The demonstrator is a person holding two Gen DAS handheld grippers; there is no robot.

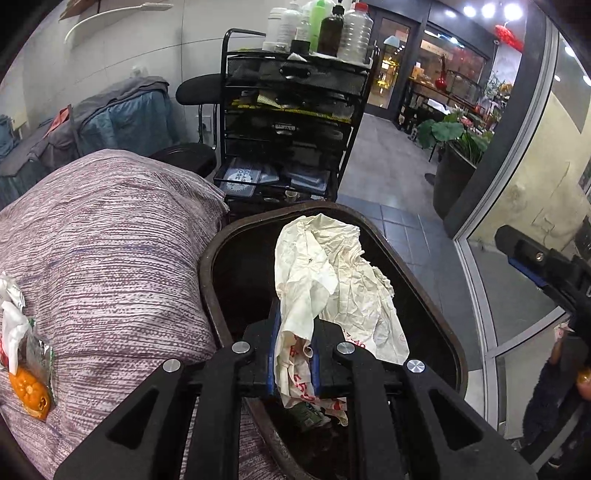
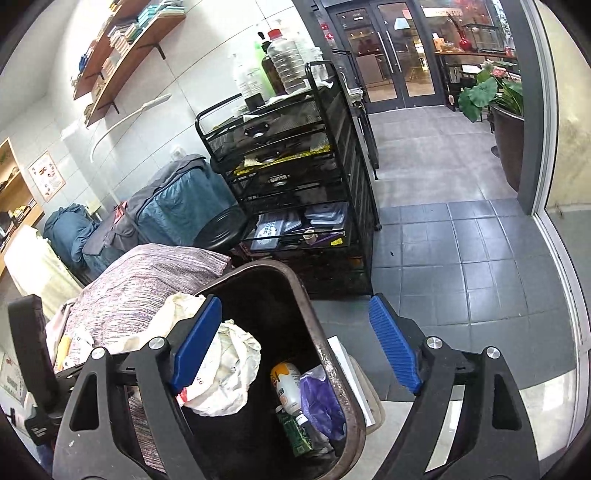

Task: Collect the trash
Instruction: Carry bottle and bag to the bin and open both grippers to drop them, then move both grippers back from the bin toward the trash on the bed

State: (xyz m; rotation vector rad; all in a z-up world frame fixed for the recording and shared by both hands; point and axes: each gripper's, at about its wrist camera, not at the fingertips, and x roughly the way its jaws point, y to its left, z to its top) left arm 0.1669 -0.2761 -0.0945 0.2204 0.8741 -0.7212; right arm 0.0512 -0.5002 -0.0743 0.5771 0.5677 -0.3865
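In the left wrist view the left gripper (image 1: 293, 354) sits at lower centre with its blue pads clamped tight on a crumpled white plastic bag (image 1: 332, 280) with red print, which billows up over the open mouth of a dark trash bin (image 1: 214, 251). The bag hangs above the bin's interior, not yet lying inside.

In the right wrist view the right gripper (image 2: 295, 343) stands with its jaws spread wide and nothing between the pads; the bin mouth and grey floor tiles (image 2: 461, 266) show through the gap. Its left pad overlaps the white bag in the lower left of centre. Down in the bin lie a white and orange bottle (image 2: 286, 384), a purple bag (image 2: 321, 398) and a green wrapper (image 2: 293, 428).

Pressed against the bin's left side is a purple-striped cushion (image 1: 103, 240). On it, at the far left edge of the left wrist view, rests more litter: an orange fruit in a wrapper (image 1: 31, 391). Just behind the bin, in the upper centre, stands a black mesh drawer cart (image 1: 291, 122) crowded with bottles (image 1: 332, 29) on top, with a black stool (image 2: 221, 229) beside it. Blue and grey fabric (image 2: 177, 199) is heaped along the wall at left. A potted plant (image 1: 458, 147) stands at upper right near the glass doors (image 2: 399, 55).
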